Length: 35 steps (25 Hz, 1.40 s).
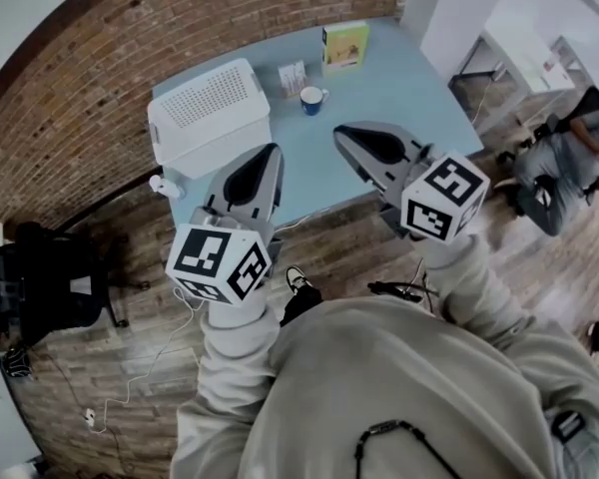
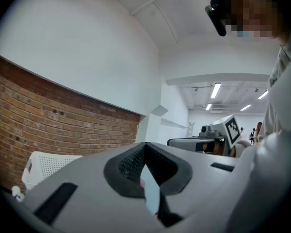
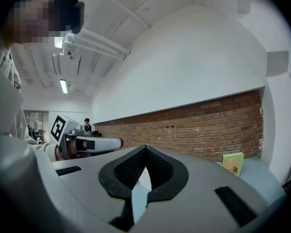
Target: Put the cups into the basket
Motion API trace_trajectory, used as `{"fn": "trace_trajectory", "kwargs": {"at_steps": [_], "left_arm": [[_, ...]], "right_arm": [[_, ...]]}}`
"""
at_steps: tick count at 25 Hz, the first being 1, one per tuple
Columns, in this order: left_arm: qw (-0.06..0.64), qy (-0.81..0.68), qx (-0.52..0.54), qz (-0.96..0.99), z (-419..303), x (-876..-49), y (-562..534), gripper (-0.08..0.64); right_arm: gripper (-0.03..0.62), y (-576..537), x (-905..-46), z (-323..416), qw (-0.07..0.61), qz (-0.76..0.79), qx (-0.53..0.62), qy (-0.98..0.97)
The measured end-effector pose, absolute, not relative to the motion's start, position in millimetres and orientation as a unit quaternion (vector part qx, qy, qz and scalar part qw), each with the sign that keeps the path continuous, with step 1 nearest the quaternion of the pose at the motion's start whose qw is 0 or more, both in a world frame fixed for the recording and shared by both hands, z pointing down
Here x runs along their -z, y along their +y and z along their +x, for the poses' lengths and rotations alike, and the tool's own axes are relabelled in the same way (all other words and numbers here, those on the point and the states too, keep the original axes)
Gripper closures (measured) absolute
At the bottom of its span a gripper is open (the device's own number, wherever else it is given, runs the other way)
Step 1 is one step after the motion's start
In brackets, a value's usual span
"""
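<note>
Soft even indoor light; ceiling strip lights [image 2: 216,90] glow bright; strong fisheye bending, dark vignetted corners.

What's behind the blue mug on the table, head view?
Behind the blue-and-white mug: a small white printed card stands back-left, a yellow-green book upright farther back. The mug hides the light-blue tabletop just past it.

We look along the right gripper [image 3: 144,154]: its grey jaws are closed tip to tip with nothing between them, and beyond them a brick wall [image 3: 199,125] runs under a white wall. To the left, the left gripper [image 3: 117,142] lies level with its marker cube [image 3: 59,126] at the far end, while a distant person [image 3: 87,123] stands beyond it below a ceiling light [image 3: 63,86]. At the right, a green book [image 3: 232,163] stands upright on the pale blue worktop [image 3: 264,176].
</note>
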<state>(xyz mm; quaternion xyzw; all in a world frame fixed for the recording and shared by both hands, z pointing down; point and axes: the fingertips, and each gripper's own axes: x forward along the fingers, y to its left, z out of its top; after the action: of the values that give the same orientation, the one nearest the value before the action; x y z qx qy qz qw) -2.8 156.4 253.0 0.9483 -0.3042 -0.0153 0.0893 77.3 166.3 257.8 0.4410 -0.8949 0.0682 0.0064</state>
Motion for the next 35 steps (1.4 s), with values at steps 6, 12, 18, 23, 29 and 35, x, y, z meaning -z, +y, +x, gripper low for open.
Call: {"fn": "trace_trajectory", "kwargs": {"at_steps": [6, 12, 18, 23, 29, 35], "left_arm": [[0.102, -0.294, 0.029, 0.95, -22.9, -254.9, 106.8, 0.565], [0.107, -0.278, 0.03, 0.954, -46.4, -256.6, 62.3, 0.565], [0.121, -0.267, 0.039, 0.955, -63.9, -261.1, 34.1, 0.565], [0.109, -0.269, 0.051, 0.956, -74.3, -254.3, 16.6, 0.565], [0.084, -0.271, 0.058, 0.957, -69.1, -241.1, -5.5, 0.565], [0.047, -0.269, 0.06, 0.96, -50.4, -217.5, -34.4, 0.565]], "right_arm": [[0.583, 121.3, -261.5, 51.9, 0.035, 0.443, -0.05, -0.895], [0.583, 76.7, -261.6, 28.3, 0.045, 0.453, -0.058, -0.888], [0.583, 56.8, -277.3, 19.7, 0.068, 0.463, -0.074, -0.881], [0.583, 41.2, -273.7, 25.8, 0.067, 0.474, -0.074, -0.875], [0.583, 17.1, -252.5, 25.7, 0.052, 0.472, -0.043, -0.879], [0.583, -19.1, -244.4, 54.7, 0.033, 0.474, -0.039, -0.879]]}}
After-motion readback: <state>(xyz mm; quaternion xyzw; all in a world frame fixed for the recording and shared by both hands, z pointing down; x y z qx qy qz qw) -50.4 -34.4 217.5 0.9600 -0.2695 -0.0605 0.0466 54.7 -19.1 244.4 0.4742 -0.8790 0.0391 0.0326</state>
